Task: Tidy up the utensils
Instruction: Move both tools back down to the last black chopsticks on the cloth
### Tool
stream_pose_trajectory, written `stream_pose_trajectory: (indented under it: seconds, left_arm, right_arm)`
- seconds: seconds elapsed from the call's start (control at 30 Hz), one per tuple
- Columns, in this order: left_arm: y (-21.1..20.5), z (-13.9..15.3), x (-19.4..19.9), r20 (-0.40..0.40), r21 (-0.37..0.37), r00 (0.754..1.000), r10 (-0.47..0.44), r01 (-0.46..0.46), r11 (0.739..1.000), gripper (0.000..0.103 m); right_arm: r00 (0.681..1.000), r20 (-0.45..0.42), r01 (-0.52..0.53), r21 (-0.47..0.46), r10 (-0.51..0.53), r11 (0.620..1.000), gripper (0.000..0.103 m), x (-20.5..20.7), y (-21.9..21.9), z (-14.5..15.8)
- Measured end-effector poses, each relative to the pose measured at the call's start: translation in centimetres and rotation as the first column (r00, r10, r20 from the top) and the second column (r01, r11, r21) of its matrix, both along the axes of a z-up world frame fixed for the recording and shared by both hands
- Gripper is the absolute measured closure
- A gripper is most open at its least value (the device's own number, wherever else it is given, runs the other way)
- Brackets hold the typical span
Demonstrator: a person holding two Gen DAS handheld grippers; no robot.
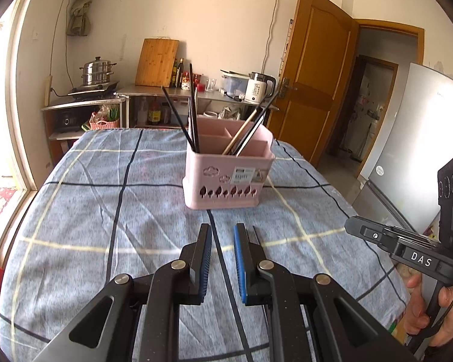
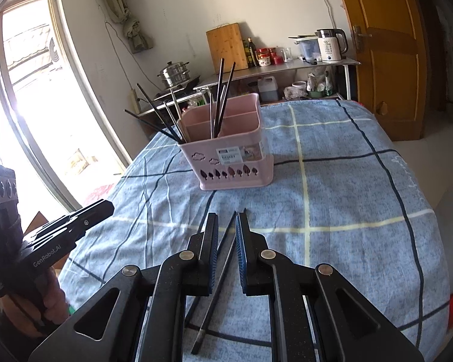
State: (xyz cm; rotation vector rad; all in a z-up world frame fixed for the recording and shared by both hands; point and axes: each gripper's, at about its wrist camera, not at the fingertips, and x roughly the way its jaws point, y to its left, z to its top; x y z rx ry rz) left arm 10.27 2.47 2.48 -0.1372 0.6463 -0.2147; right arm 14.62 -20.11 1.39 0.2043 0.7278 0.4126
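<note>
Only the right wrist view is showing dark chopsticks (image 2: 223,259) lying between the right gripper (image 2: 226,226)'s parted fingers, while the left gripper (image 1: 222,235) is hovering agape and empty before the pink basket (image 1: 226,169).

White letters reading "DAS" are showing on the black body of the right claw (image 1: 419,259) in the left wrist view. "GenRobot.AI" is standing on the body of the left claw (image 2: 49,253) in the right wrist view. The pink basket's sticker (image 2: 230,154) is reading "BASKET". The white kettle (image 2: 329,45) is displaying "55".
</note>
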Motion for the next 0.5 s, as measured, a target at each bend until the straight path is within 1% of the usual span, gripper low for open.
stream_pose_trajectory:
  seconds: [0.2,0.5]
  left_arm:
    - [-0.3,-1.9,-1.0,-0.034,0.001,0.999,-0.014,0.014,1.000,0.089]
    - [-0.4,-3.0,-1.0,-0.056,-0.006,0.998,-0.020,0.020,1.000,0.089]
  right_arm:
    - [0.999,-0.047,-0.003,-0.015,0.002,1.000,0.091,-1.1,0.3,-2.2]
    - [0.997,-0.078,-0.010,-0.023,0.008,1.000,0.091,-0.8,0.9,-3.4]
